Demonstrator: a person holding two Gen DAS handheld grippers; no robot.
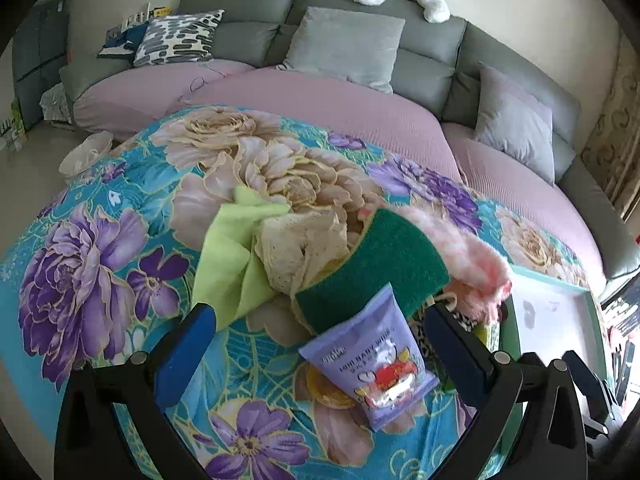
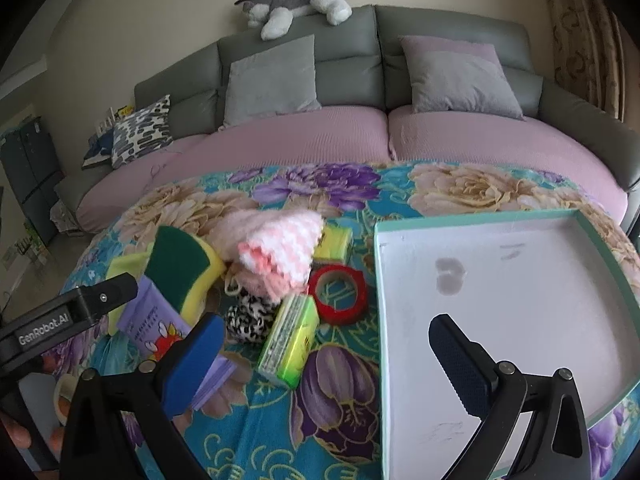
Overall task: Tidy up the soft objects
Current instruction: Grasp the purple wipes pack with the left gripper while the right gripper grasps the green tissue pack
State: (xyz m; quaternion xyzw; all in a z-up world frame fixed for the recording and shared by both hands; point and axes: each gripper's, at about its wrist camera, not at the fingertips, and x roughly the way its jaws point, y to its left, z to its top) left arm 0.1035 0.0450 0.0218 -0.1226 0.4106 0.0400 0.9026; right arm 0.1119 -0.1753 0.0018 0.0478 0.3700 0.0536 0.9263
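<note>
A heap of soft things lies on the floral cloth (image 1: 100, 240): a green-and-yellow sponge (image 1: 376, 260) (image 2: 180, 264), a pink-white knitted piece (image 1: 468, 256) (image 2: 280, 252), a lime cloth (image 1: 228, 256), a cream crocheted piece (image 1: 304, 248), a leopard-print scrunchie (image 2: 248, 320) and a purple wipes pack (image 1: 376, 364) (image 2: 160, 328). My left gripper (image 1: 320, 344) is open, its fingers on either side of the wipes pack, not closed on it. My right gripper (image 2: 328, 356) is open over the cloth and the corner of the white tray (image 2: 592, 240), holding nothing.
A red tape roll (image 2: 340, 292) and two lime tissue packs (image 2: 290, 340) (image 2: 336, 242) lie by the heap. The teal-rimmed tray (image 1: 592, 296) is at the right. Behind stands a grey sofa (image 2: 348, 36) with pink seat covers, cushions and a plush dog (image 2: 296, 4).
</note>
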